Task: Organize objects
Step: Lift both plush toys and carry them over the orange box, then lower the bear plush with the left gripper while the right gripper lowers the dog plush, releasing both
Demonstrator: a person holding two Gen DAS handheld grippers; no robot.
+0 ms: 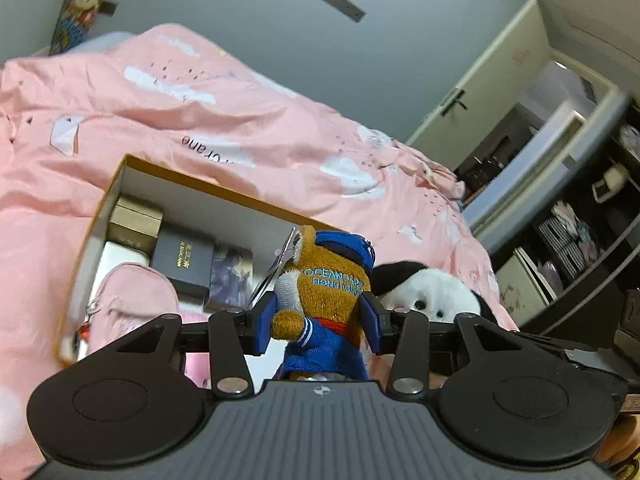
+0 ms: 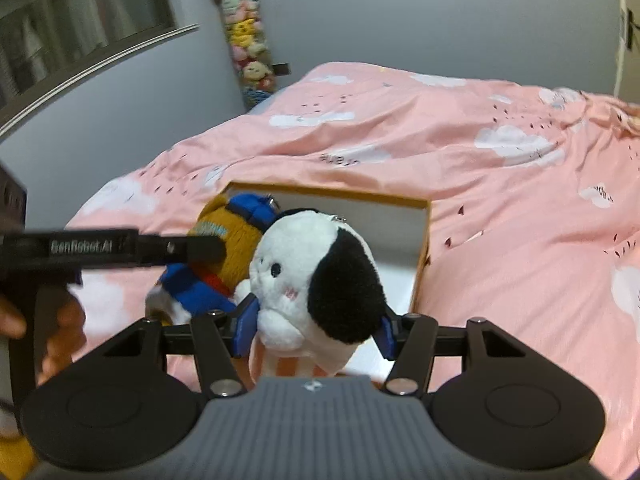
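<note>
My left gripper [image 1: 318, 326] is shut on a brown plush bear [image 1: 326, 284] in a blue outfit and cap, held above an open cardboard box [image 1: 192, 184] on the pink bed. My right gripper [image 2: 316, 330] is shut on a white plush dog [image 2: 316, 280] with black ears, held above the same box [image 2: 424, 240]. The bear [image 2: 236, 240] and the left gripper's body [image 2: 96, 248] show at the left in the right wrist view. The dog [image 1: 424, 292] shows just right of the bear in the left wrist view.
The box holds a gold box [image 1: 136, 220], a black box [image 1: 184, 260], a dark photo packet [image 1: 232, 276] and a pink pouch [image 1: 132, 304]. A pink cloud-print duvet [image 2: 500, 208] covers the bed. Shelves [image 1: 572, 232] and a door [image 1: 480, 92] stand to the right. A tube of plush toys [image 2: 248, 48] stands by the wall.
</note>
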